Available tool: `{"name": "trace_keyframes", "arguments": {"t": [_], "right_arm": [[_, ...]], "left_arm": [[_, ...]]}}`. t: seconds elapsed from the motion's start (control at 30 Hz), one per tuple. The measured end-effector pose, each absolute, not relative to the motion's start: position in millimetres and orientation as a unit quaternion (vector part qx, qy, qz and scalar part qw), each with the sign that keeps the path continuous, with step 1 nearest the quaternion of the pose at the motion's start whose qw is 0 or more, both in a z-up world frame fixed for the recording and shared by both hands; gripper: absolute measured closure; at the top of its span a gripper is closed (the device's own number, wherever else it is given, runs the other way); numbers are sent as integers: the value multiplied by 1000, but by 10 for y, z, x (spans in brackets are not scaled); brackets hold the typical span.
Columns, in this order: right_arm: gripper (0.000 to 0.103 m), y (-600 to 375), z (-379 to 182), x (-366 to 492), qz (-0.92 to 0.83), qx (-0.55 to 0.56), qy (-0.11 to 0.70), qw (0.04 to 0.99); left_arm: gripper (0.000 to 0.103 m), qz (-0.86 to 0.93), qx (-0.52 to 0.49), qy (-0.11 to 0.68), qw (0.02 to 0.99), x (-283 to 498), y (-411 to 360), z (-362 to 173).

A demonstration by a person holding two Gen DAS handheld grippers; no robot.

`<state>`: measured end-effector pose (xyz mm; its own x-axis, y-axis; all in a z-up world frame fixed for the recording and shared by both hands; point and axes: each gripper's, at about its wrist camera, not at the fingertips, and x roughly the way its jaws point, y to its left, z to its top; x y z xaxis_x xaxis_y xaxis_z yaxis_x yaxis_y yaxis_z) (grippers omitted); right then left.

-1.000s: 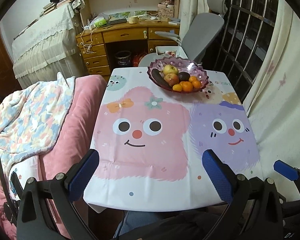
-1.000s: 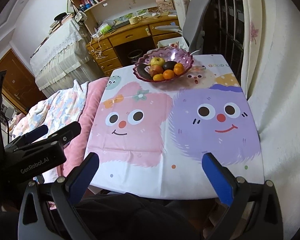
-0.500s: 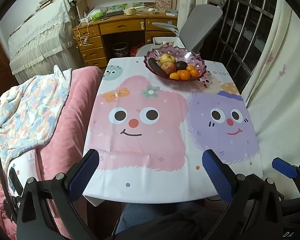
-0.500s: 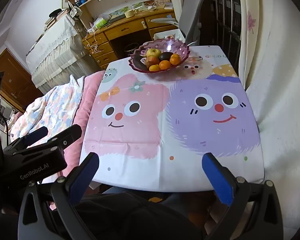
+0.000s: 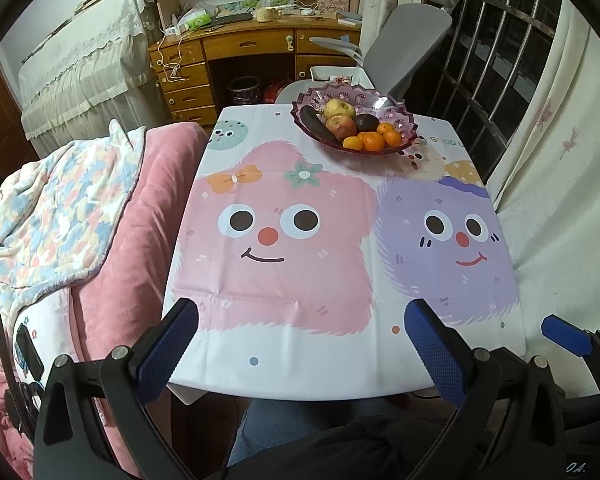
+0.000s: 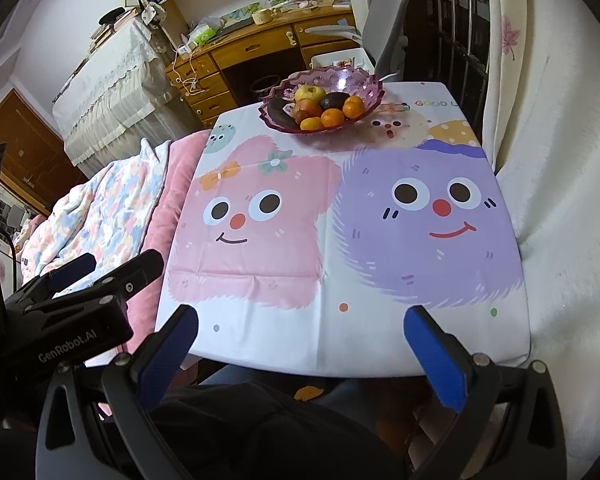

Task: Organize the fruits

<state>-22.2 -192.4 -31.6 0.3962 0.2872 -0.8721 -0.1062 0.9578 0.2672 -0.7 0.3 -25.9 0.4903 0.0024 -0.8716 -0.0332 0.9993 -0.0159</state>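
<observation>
Both your grippers have drawn back a little toward the near worktop [image 5: 300, 364] edge. Left gripper [image 5: 300, 344] and right gripper [image 6: 300, 340] hold their fingers wide apart, empty. Purple scalloped glass fruit bowl [image 5: 404, 120] stands at the far edge.

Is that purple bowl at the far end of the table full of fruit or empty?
Fairly full. The purple bowl holds a yellowish apple, a red one, an avocado, some oranges and a long dark fruit.
</observation>
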Motion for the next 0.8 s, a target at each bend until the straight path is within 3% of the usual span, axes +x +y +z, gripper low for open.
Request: {"name": "trace_keyframes", "arguments": {"t": [0.8], "right_arm": [[0, -1920, -471, -193, 107, 83, 567, 813]], "left_arm": [[1, 4, -12, 540, 842, 57, -27, -409]]}}
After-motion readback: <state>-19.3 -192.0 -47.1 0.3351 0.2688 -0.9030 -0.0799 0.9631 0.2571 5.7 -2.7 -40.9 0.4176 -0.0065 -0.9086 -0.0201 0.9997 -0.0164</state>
